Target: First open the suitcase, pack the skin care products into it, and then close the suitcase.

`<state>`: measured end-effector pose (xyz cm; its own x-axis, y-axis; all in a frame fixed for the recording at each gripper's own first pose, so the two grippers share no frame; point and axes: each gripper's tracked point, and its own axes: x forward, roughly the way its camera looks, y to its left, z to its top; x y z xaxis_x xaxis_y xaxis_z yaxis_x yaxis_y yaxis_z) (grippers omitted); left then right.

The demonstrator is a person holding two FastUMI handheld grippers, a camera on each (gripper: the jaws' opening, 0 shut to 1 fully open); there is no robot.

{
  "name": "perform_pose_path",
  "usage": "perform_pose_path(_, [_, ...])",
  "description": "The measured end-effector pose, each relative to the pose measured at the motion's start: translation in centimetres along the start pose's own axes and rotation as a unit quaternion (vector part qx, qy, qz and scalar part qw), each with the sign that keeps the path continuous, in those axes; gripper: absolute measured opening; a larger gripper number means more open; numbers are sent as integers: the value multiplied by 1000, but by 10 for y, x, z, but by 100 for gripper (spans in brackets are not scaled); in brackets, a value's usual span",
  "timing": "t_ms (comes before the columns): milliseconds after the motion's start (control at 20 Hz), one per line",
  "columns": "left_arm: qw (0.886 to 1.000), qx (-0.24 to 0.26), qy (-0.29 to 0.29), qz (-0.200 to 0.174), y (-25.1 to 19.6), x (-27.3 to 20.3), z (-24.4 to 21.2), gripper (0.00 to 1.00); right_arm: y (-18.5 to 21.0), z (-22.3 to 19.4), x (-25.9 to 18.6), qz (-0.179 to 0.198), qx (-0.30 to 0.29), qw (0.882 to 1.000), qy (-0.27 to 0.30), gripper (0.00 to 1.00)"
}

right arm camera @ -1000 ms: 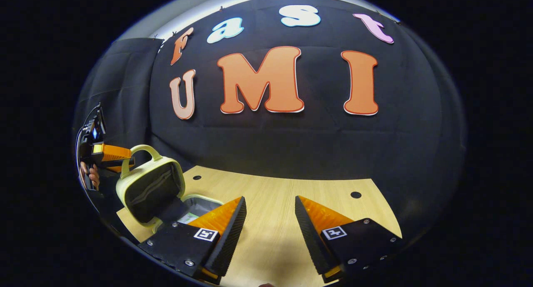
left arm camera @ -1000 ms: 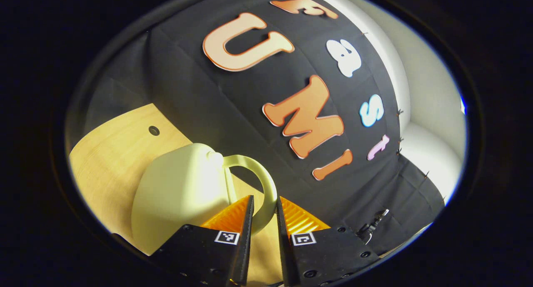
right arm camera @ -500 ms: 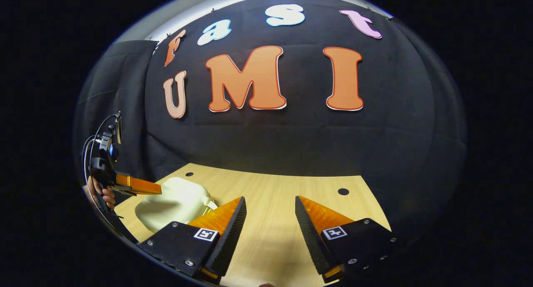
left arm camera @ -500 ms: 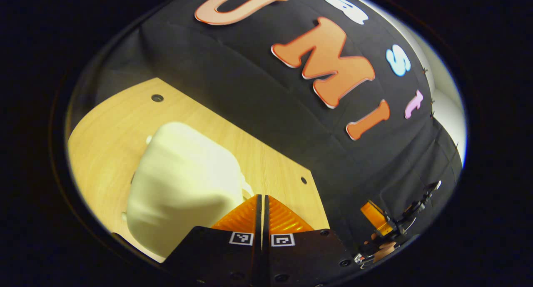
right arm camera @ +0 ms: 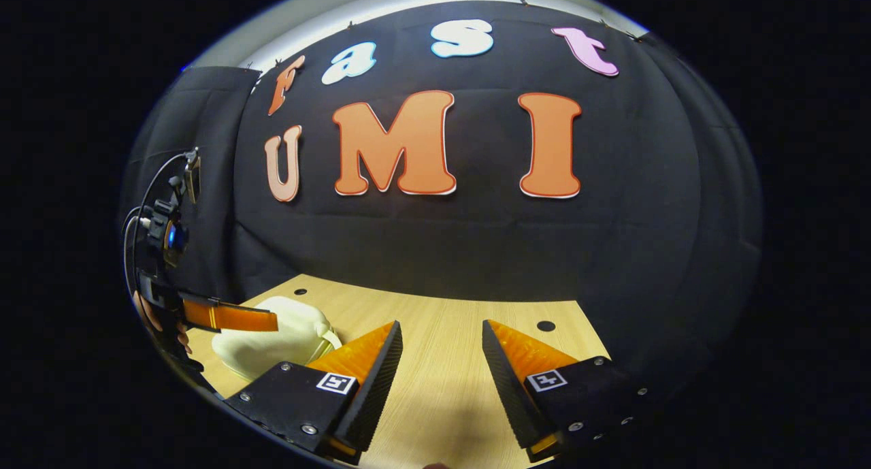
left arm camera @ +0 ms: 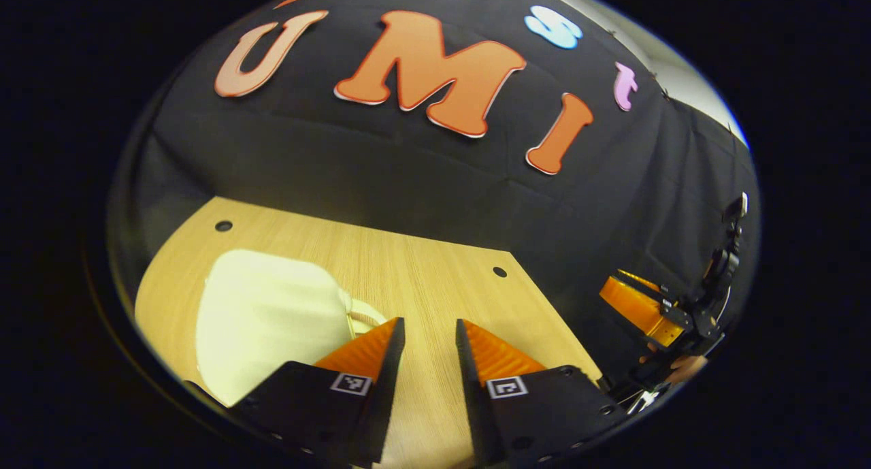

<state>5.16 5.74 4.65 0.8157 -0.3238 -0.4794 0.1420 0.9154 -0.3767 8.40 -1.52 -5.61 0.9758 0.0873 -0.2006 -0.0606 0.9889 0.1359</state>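
Wooden table point(left arm camera: 422, 278): light grain, round holes near its far edge, backed by the black cloth wall point(right arm camera: 476, 244).

Suitcase point(left arm camera: 265, 319): small, pale cream, lying flat on the table with the lid down on the base. In the left gripper view it sits to the left of the fingers, its handle point(left arm camera: 364, 314) lying low on the side nearest the left finger. In the right gripper view the same suitcase point(right arm camera: 272, 340) lies at the table's left end, partly behind the right gripper's left finger.

Left gripper point(left arm camera: 427, 327): fingers spread with a clear gap, bare wood between them, nothing held. It hangs just beside the suitcase, not touching it as far as can be told. Seen from the right gripper view, the left gripper point(right arm camera: 235, 316) reaches in above the suitcase, with a hand point(right arm camera: 153, 316) on its grip at the far left edge.

Right gripper point(right arm camera: 442, 329): fingers wide apart, empty, over bare table well apart from the suitcase. In the left gripper view it shows at the far right edge point(left arm camera: 643, 305).
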Motion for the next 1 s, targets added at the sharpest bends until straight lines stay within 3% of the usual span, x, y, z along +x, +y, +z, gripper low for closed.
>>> perform_pose_path(50, [1000,19,-1,0,-5,-1,-1,51,5,9,-1,3,-5,1000,-12,77])
perform_pose_path(250, [998,67,-18,0,-29,-4,12,66,21,38,-6,17,-8,999,-51,76])
perform_pose_path(400, [994,72,-73,38,-39,-8,41,88,31,54,-7,21,-21,996,-84,76])
perform_pose_path(600, [975,73,-178,112,-32,-39,86,93,32,56,-6,23,-14,996,-83,77])
perform_pose_path(700, [958,74,-228,156,-18,-63,110,96,25,58,-4,16,-6,996,-85,77])
perform_pose_path(750, [950,76,-251,171,-15,-77,121,97,21,58,-3,10,-4,996,-87,83])
perform_pose_path(850, [933,90,-294,185,-15,-94,137,97,17,58,-6,5,-3,996,-91,78])
perform_pose_path(950, [924,114,-310,190,-17,-103,146,94,16,57,-8,0,-9,995,-97,78])
perform_pose_path(1000, [924,126,-307,191,-18,-104,147,99,15,58,-9,-2,-12,995,-99,79])
